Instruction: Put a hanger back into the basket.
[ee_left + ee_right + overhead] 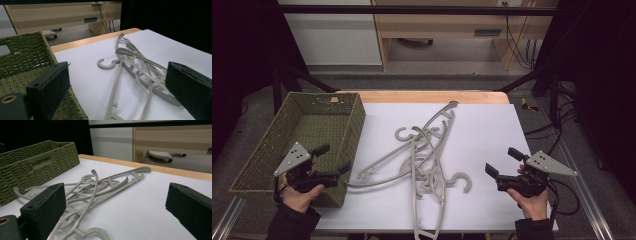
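Hangers [424, 155] lie in a loose grey tangle on the white sheet [492, 130] that covers the table, roughly in its middle, between our two grippers and touched by neither. Several of them cross one another; one hook curls open toward the near right of the heap, and a long one runs down to the near edge of the sheet.

We hold the left gripper [334, 159] low at the near left, the hand [299, 195] wrapped under its body and the forearm coming up from the bottom edge. It sits just over the near right corner of the woven green basket [267, 150] and points right and slightly away, toward the heap. Its jaws stand wide apart with nothing between them; in the left gripper view the hangers [135, 67] lie beyond the gap and the basket's weave [22, 57] sits to the left.

We hold the right gripper [503, 162] at the near right, above the sheet, the hand [532, 197] beneath it and the grey plate on top. It points left toward the heap, well apart from it. Its jaws are likewise spread and empty; in the right gripper view the hangers [100, 185] lie ahead, with the basket [37, 162] behind them at the left.
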`<state>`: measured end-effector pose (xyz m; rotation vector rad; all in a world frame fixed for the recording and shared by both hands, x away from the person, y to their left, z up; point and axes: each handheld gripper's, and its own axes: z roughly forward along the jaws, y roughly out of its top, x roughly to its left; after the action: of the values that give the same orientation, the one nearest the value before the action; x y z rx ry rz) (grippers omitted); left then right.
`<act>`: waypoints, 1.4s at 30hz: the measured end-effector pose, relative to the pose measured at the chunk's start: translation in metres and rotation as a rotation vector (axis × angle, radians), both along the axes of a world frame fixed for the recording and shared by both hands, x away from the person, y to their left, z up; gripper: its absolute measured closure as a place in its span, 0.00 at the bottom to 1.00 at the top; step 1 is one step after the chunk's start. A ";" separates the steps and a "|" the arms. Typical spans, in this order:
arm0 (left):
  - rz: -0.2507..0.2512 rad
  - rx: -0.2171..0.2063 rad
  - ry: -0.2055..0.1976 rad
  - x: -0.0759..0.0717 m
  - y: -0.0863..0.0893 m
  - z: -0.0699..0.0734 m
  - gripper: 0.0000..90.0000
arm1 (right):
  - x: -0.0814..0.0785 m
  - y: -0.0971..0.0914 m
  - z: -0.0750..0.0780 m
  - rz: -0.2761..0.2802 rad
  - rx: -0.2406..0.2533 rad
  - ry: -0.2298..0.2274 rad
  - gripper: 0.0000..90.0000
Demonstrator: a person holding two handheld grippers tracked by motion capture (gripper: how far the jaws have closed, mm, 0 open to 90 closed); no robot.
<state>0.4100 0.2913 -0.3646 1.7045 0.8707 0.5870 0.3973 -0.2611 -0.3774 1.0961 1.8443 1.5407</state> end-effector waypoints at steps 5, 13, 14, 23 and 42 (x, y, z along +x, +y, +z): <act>-0.002 -0.002 0.004 -0.001 -0.003 0.002 0.06 | 0.000 -0.001 -0.001 -0.003 -0.009 0.003 0.04; -0.023 0.006 0.013 -0.005 -0.018 0.005 0.06 | 0.001 0.001 -0.001 -0.011 -0.017 0.015 0.04; -0.023 0.006 0.013 -0.005 -0.018 0.005 0.06 | 0.001 0.001 -0.001 -0.011 -0.017 0.015 0.04; -0.081 0.047 0.048 -0.008 -0.053 -0.002 0.06 | 0.002 0.005 -0.001 -0.008 -0.025 0.022 0.04; -0.229 0.145 0.134 -0.026 -0.137 -0.028 0.09 | 0.002 0.009 -0.002 0.002 -0.029 0.030 0.04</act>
<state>0.3843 0.1539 -0.3928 1.9622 0.7263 0.3921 0.3996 -0.2520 -0.3793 1.1106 1.8823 1.5018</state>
